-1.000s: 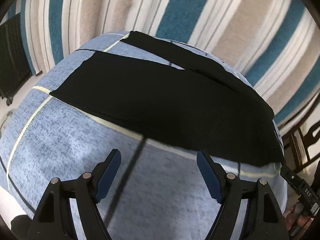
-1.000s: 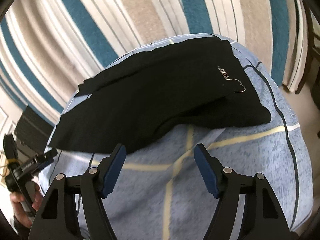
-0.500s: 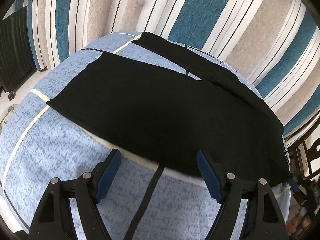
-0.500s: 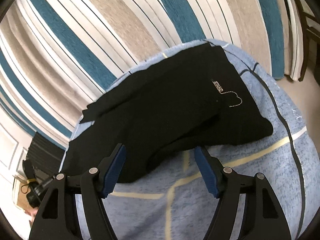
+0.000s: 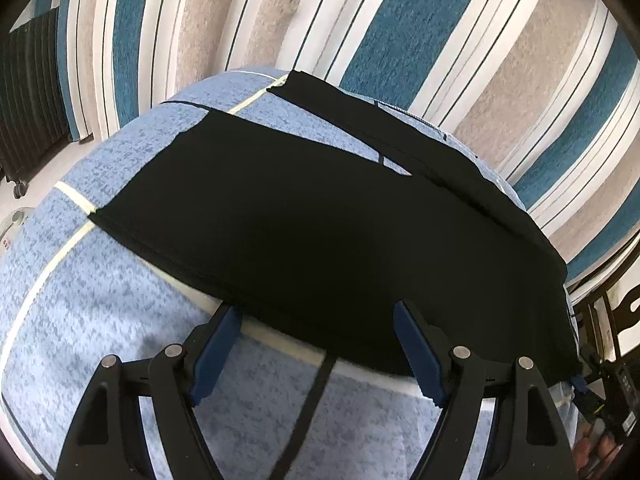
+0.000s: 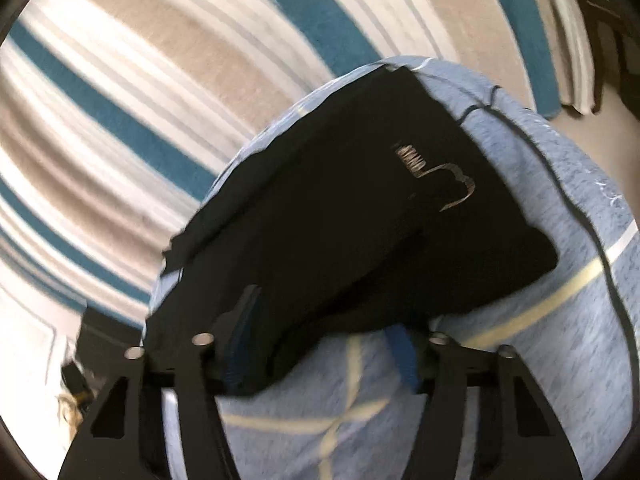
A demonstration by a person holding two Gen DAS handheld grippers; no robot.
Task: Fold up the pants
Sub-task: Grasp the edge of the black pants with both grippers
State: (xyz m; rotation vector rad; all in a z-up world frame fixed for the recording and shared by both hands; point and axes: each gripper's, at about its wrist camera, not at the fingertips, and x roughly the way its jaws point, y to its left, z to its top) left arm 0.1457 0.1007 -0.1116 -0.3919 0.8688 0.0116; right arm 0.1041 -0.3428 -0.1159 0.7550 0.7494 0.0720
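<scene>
Black pants [image 5: 320, 232] lie spread on a blue patterned table cover [image 5: 100, 304]. In the left wrist view my left gripper [image 5: 316, 344] is open, its blue fingertips right at the near edge of the pants. In the right wrist view the pants [image 6: 360, 220] show a light embroidered logo [image 6: 436, 172] near the waist end. My right gripper [image 6: 320, 344] is open, with its tips at the near edge of the pants, the left one over the cloth. This view is blurred.
A striped teal, beige and white rug [image 5: 400, 40] covers the floor beyond the table. A dark radiator-like object [image 5: 28, 92] stands at far left. The right gripper [image 5: 600, 396] and its holder's hand show at the table's right edge. The cover has cream and dark lines.
Both grippers have moved forward to the near edge of the pants, the right one fast enough to blur its view. Both have stayed open.
</scene>
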